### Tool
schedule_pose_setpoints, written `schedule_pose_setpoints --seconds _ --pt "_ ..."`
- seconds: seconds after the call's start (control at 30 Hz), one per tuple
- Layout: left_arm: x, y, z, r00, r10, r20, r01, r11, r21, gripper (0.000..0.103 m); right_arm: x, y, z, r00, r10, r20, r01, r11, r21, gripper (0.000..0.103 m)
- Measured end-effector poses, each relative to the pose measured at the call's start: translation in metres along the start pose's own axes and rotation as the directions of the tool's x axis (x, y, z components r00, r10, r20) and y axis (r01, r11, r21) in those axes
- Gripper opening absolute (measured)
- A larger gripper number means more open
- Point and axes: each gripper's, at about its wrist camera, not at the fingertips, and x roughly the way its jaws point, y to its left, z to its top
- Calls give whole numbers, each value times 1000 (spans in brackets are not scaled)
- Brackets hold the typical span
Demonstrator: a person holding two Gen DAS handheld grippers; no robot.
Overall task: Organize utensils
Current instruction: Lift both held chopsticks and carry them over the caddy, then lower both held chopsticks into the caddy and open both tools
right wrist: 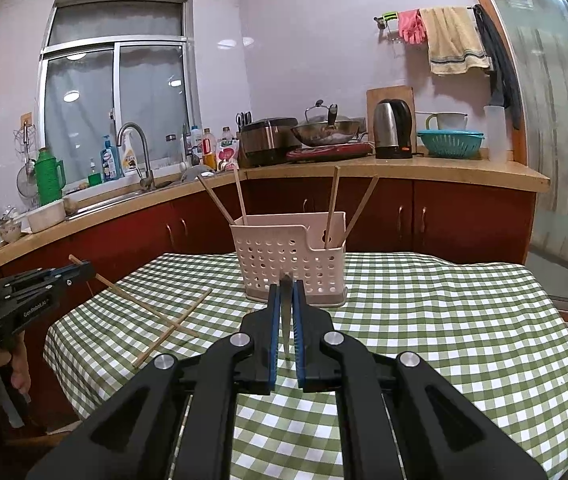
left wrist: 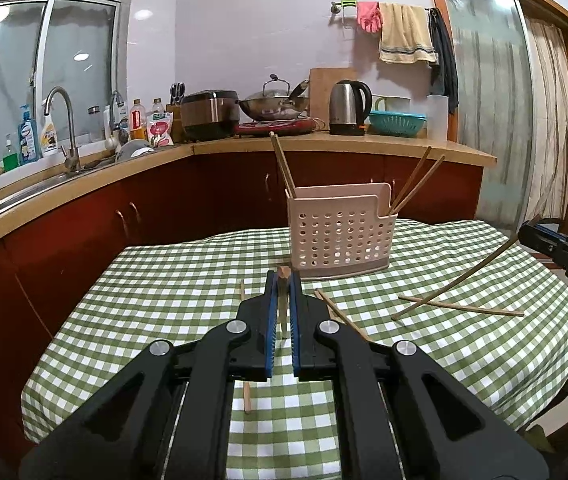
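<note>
Wooden chopstick point(left wrist: 282, 304) is clamped upright between the blue-padded jaws of the left gripper point(left wrist: 282, 280), its long axis running roughly vertical, its top end poking above the fingertips. Left wrist view: the white perforated plastic utensil holder point(left wrist: 339, 236) stands straight ahead and slightly right of the jaws, on the green-checked tablecloth counter point(left wrist: 164, 300), with chopsticks already leaning in both end compartments. Open top is free, no obstruction between. Loose chopsticks lie on the cloth: one just left of the jaws, one just right, and a crossed pair point(left wrist: 459, 308) further right. One stick of that pair rises into the right gripper point(left wrist: 531, 236) at the frame edge. Right wrist view: right gripper jaws clenched on a thin stick point(right wrist: 286, 320), holder dead ahead. Left gripper, at the far left, grips its stick crosswise. Both arms look about equally near; I'd judge the left has the cleaner line to the left compartment. Counter's left edge is close.
</note>
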Motion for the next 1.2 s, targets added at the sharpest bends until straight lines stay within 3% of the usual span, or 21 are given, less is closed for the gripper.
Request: schedule_pose_setpoints --seconds 0.27,0.7,0.93,1.2 --pt "15 0 18 1000 -13 4 13 1000 12 6 15 4 12 1000 3 -14 -4 1000 -15 7" --pt "34 13 48 997 -76 35 77 996 -40 6 25 7 38 999 14 35 -14 1000 -15 7" --pt "34 13 77 991 -96 96 99 994 -34 6 30 6 58 997 27 75 -26 1000 -14 7" --pt "32 8 124 972 -128 195 132 991 -11 6 30 5 97 985 36 167 -31 999 -34 7"
